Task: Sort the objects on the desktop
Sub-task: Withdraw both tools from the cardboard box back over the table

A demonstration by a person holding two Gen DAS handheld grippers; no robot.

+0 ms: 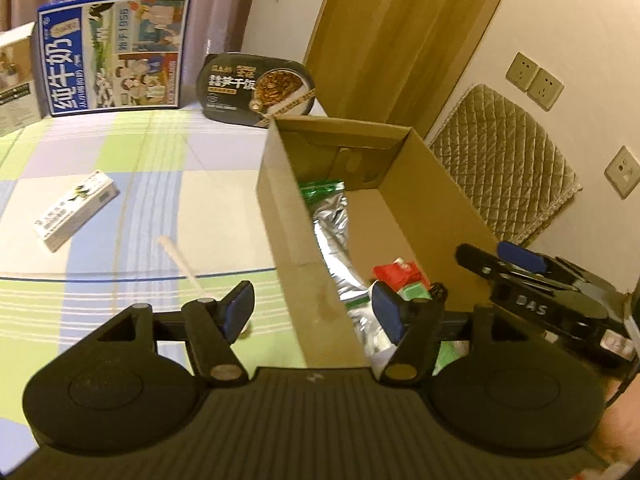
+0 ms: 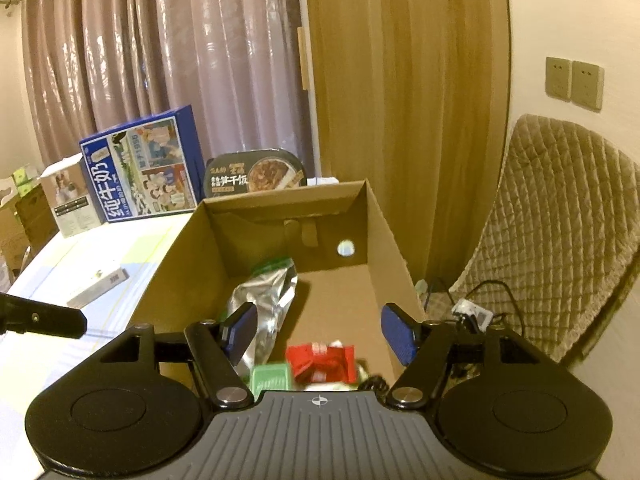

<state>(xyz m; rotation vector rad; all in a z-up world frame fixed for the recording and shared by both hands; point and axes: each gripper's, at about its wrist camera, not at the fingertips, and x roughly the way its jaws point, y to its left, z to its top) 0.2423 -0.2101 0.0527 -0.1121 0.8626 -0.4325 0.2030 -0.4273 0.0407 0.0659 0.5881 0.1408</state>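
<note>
While our left gripper (image 1: 316, 314) straddles the near left wall of the carton (image 1: 280, 216), its jaws stand spread with nothing pinched; one blue pad hangs outside over the cloth (image 1: 120, 168), the other inside. Our right gripper (image 2: 320, 330) is spread too, over the carton's near end, empty.

The carton is plain brown corrugated card, open-topped, its long axis running from lower centre toward the upper centre of both views. Inside lies a crinkled silver foil pouch (image 2: 264, 300) with a green printed end, lengthwise along the left wall, green end toward the far wall. At the near end we see a red packet (image 2: 322, 362) and a small green ribbed piece (image 2: 270, 376) touching it; the packet is blurred, so we cannot read it. A round hole (image 2: 346, 248) shows in the far wall.

Left of the carton, on the checked cloth of green, blue and white, a slim white box (image 1: 76, 210) lies flat, its long axis running from lower left to upper right. Nearer us a thin pale stick (image 1: 184, 268) lies aslant, pointing from upper left to lower right.

At the far edge stand a blue milk case (image 1: 116, 48) upright and a black oval meal tub (image 1: 258, 88) tilted on edge behind the carton. A small pale box (image 1: 16, 80) stands at the far left.
</note>
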